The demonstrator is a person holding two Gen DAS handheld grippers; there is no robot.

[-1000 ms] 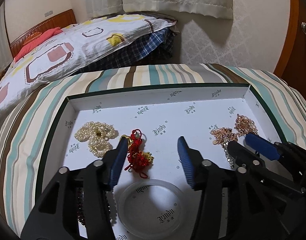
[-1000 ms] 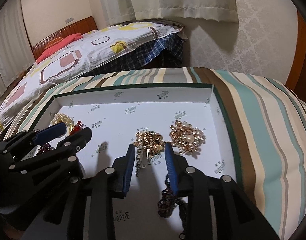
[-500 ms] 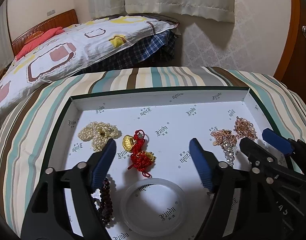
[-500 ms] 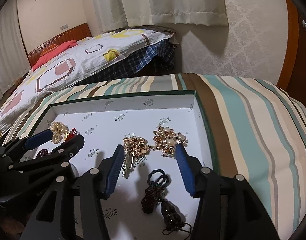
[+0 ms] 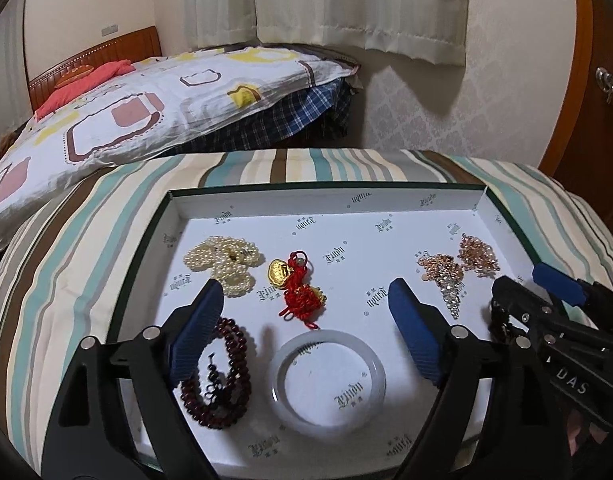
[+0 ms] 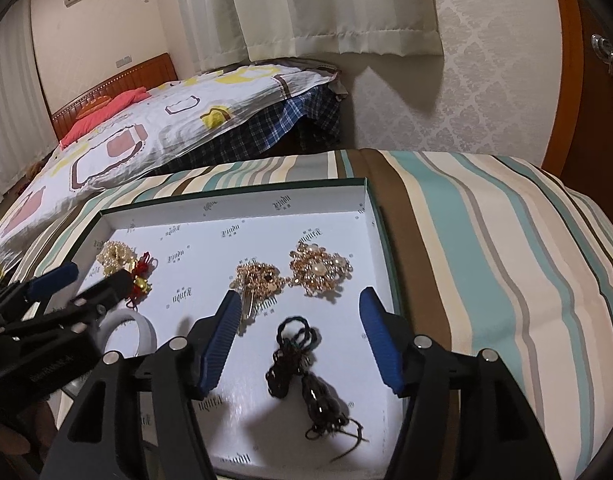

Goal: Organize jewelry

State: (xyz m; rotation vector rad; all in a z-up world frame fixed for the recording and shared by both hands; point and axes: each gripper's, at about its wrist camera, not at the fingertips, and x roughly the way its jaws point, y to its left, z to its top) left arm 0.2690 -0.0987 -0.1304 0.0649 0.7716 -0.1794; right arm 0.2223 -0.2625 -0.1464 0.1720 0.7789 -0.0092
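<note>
A shallow white box lid point(image 5: 326, 200) point(image 6: 234, 204) lies on a striped cushion and holds jewelry. In the left wrist view I see a pearl strand point(image 5: 224, 258), a red knot charm with gold pieces point(image 5: 298, 288), dark red beads point(image 5: 226, 376), a clear bangle point(image 5: 326, 376) and gold brooches point(image 5: 458, 266). My left gripper point(image 5: 306, 328) is open and empty above the bangle. In the right wrist view my right gripper point(image 6: 300, 340) is open and empty over a dark tassel cord point(image 6: 302, 364), near two gold brooches point(image 6: 320, 268) point(image 6: 258, 278).
The striped cushion point(image 6: 486, 260) surrounds the box. A bed with a patterned quilt point(image 5: 126, 108) lies behind at the left. Curtains and a wallpapered wall point(image 6: 486, 80) are behind; a wooden door point(image 5: 602, 80) is at the right.
Both grippers have opened wide and pulled back and up from the box. The right gripper has left the dark tassel cord lying in the box.
</note>
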